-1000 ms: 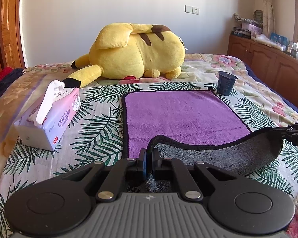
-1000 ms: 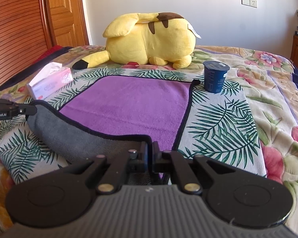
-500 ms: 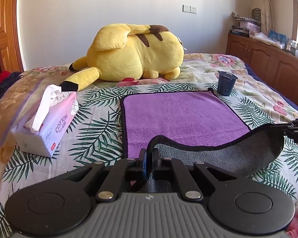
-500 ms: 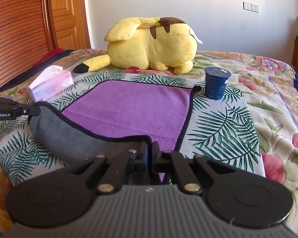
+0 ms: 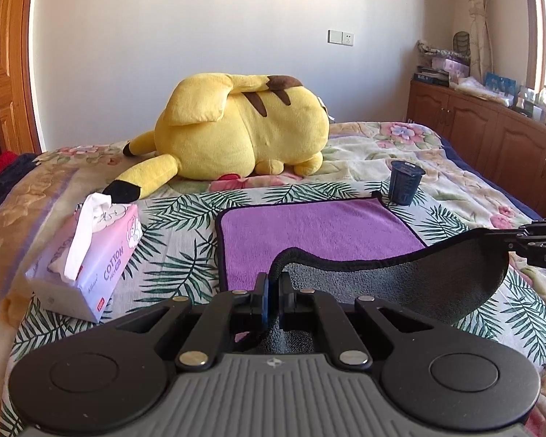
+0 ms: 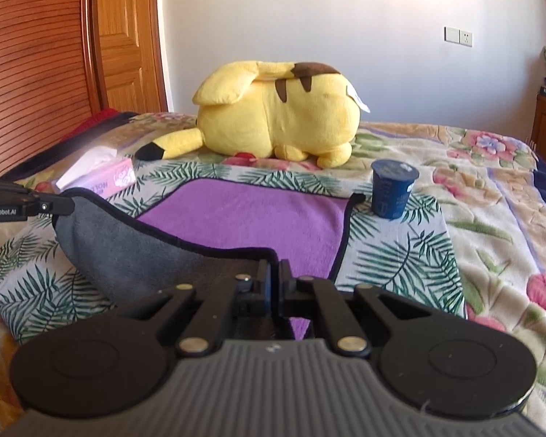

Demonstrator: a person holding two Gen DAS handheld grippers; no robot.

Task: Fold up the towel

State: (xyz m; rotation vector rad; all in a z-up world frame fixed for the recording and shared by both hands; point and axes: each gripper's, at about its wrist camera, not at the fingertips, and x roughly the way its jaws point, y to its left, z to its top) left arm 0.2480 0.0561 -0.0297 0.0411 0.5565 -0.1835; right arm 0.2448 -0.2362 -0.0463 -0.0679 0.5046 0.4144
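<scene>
A purple towel (image 5: 316, 225) with a grey underside and black trim lies on the bed; it also shows in the right wrist view (image 6: 251, 215). Its near edge is lifted, showing the grey side (image 5: 418, 284). My left gripper (image 5: 273, 291) is shut on the towel's near left corner. My right gripper (image 6: 275, 284) is shut on the near right corner. Each gripper's tip shows at the edge of the other's view, holding the raised edge sagging between them.
A big yellow plush toy (image 5: 244, 127) lies at the back of the bed. A dark blue cup (image 5: 404, 182) stands at the towel's far right corner. A pink tissue box (image 5: 91, 255) sits left of the towel. Wooden cabinets (image 5: 491, 138) line the right wall.
Both grippers have risen and moved forward with the towel's near edge, so more grey underside hangs over the purple side.
</scene>
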